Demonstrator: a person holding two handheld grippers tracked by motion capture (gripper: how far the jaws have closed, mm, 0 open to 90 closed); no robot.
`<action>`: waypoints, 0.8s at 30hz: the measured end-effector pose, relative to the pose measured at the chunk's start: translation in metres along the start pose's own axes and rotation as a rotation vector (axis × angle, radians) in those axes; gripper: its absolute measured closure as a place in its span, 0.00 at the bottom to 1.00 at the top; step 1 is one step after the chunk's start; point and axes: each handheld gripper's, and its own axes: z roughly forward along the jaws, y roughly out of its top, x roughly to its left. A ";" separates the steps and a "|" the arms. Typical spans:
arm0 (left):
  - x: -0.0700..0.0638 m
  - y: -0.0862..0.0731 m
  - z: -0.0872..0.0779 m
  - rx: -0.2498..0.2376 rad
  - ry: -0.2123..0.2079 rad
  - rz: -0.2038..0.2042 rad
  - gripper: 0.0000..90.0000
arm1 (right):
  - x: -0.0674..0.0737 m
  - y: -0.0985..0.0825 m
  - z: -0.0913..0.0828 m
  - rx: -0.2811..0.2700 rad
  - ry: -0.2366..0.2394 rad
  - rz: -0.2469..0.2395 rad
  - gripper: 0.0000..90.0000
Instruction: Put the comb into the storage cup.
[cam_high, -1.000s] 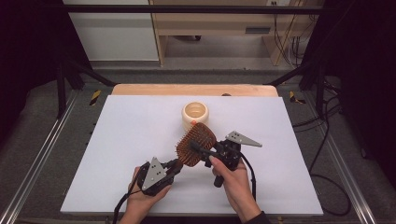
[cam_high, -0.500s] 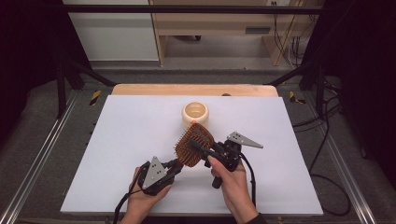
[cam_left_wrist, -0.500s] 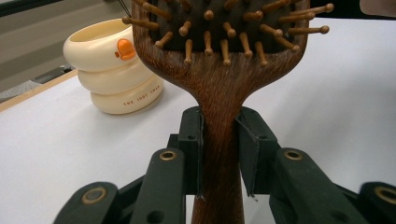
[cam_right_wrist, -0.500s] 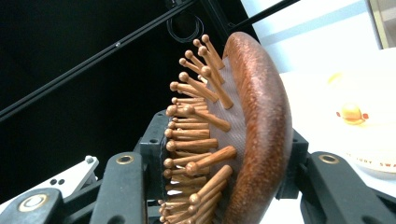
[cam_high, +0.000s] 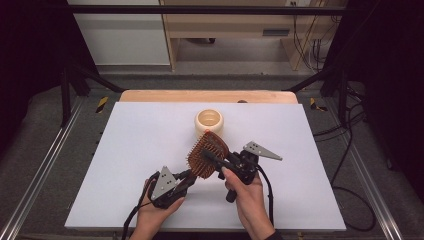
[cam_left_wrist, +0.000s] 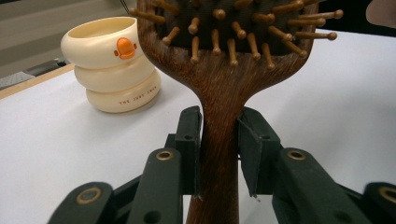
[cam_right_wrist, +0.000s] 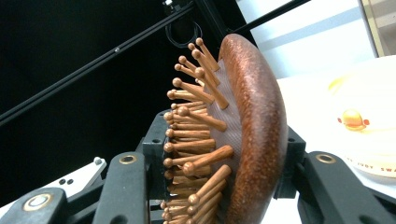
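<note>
A wooden hairbrush (cam_high: 207, 154) with round-tipped wooden bristles is held up over the white table. My left gripper (cam_high: 192, 175) is shut on its handle (cam_left_wrist: 219, 121), both pads (cam_left_wrist: 189, 135) pressing the narrow neck just below the head. My right gripper (cam_high: 210, 157) has just been closing its jaws around the brush head (cam_right_wrist: 252, 130). One pad meets the bristle tips and the other lies against the rounded wooden back. A cream ringed cup (cam_high: 209, 120) with a small orange mark stands just behind the brush, also in the left gripper view (cam_left_wrist: 112, 65).
A white sheet (cam_high: 140, 150) covers the table, with a wooden strip (cam_high: 200, 96) along the far edge. Metal frame rails (cam_high: 45, 165) run down both sides. Cables (cam_high: 350, 190) trail off to the right. A wooden bench and wall lie beyond.
The right gripper's jaws have drawn in onto the brush head. Both hands and the brush stay almost in the same place.
</note>
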 end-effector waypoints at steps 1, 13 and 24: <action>0.000 0.000 0.000 0.001 0.000 -0.007 0.76 | 0.000 0.000 0.000 -0.004 0.000 -0.003 0.58; 0.006 0.004 -0.003 -0.054 0.010 -0.086 0.48 | -0.014 0.010 -0.013 -0.051 -0.045 0.024 0.58; 0.024 0.005 -0.010 -0.046 0.072 -0.161 0.26 | -0.031 0.020 -0.027 -0.103 -0.084 0.060 0.57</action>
